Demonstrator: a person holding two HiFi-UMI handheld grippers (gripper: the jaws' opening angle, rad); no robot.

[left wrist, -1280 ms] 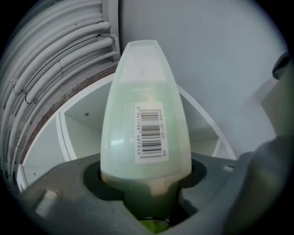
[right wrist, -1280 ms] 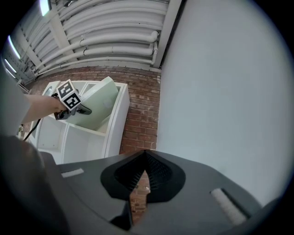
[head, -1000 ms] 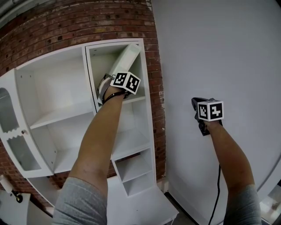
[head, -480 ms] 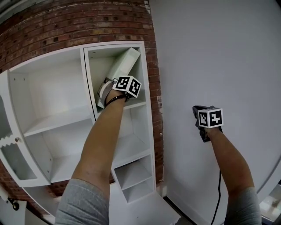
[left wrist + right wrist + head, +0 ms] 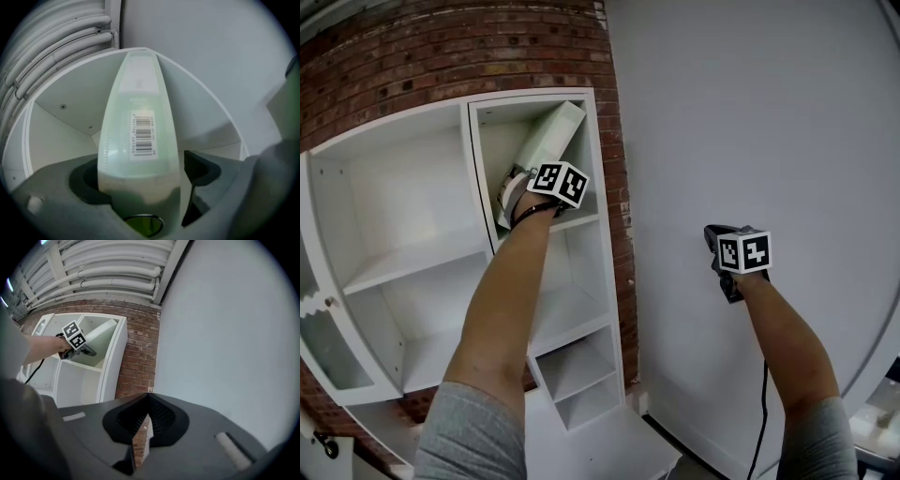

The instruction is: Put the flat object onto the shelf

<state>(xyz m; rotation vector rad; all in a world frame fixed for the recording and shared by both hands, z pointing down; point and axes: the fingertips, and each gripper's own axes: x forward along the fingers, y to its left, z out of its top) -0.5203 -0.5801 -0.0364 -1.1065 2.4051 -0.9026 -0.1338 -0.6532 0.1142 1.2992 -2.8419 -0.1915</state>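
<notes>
The flat object (image 5: 544, 139), a pale white-green slab with a barcode label (image 5: 142, 134), leans tilted in the top narrow compartment of the white shelf unit (image 5: 581, 214). Its upper end rests toward the compartment's top right corner. My left gripper (image 5: 515, 193) is at its lower end, jaws opening. The slab still stands between them (image 5: 140, 174), with a visible gap at the right pad. My right gripper (image 5: 720, 236) hovers before the grey wall, shut and empty (image 5: 140, 427). In the right gripper view the left gripper (image 5: 75, 341) and the slab (image 5: 101, 331) show far off.
Wide open compartments (image 5: 403, 216) lie left of the narrow column, and smaller cubbies (image 5: 577, 370) below. A brick wall (image 5: 441, 47) backs the unit. A plain grey wall (image 5: 750, 122) fills the right side. A cabinet door (image 5: 319, 309) hangs open at the far left.
The left jaws have spread away from the slab. The slab and left hand sit slightly further left in the head view; the right gripper barely moved.
</notes>
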